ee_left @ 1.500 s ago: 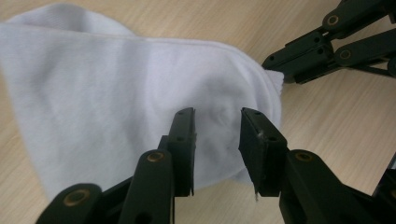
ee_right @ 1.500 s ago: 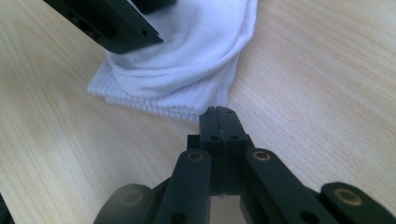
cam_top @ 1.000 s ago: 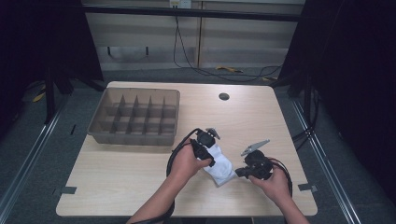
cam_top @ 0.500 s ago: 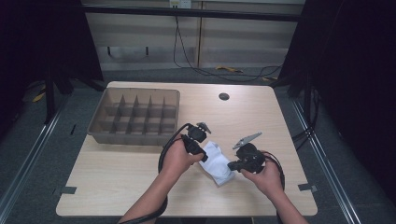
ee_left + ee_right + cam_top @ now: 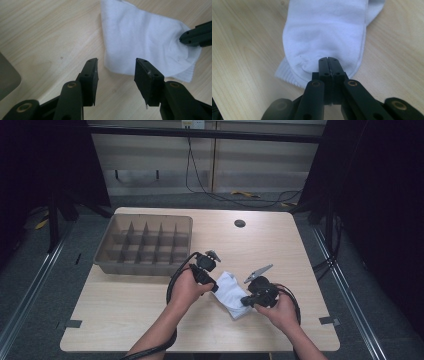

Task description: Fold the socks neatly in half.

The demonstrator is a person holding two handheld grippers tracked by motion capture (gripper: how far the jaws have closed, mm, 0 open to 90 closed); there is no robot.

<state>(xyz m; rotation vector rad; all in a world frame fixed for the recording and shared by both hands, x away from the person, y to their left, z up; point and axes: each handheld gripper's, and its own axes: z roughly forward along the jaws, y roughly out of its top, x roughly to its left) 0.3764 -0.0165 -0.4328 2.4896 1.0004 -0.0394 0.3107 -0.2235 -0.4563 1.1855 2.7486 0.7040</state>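
Note:
A folded white sock (image 5: 229,289) lies on the light wooden table between my two grippers. My right gripper (image 5: 244,301) is shut on a bunched bit of the sock (image 5: 324,32) near its ribbed cuff, and its jaws (image 5: 328,60) meet tightly on the cloth. That same pinch is seen at the right edge of the left gripper view, on the sock (image 5: 145,42). My left gripper (image 5: 116,61) stands open at the sock's opposite edge. Its jaws have just been opening; the cloth's edge lies in the gap, and neither pad presses on it. From above, the left gripper (image 5: 216,287) points right toward the sock.
A grey divided tray (image 5: 142,265) with several compartments stands at the table's far left. A dark round hole (image 5: 239,223) sits near the far edge. Cables trail from both grippers toward the table's near edge (image 5: 200,347).
Both hands have shifted a little leftward across the table, and the sock has come along with the right gripper. The left gripper's jaws stand wider than before.

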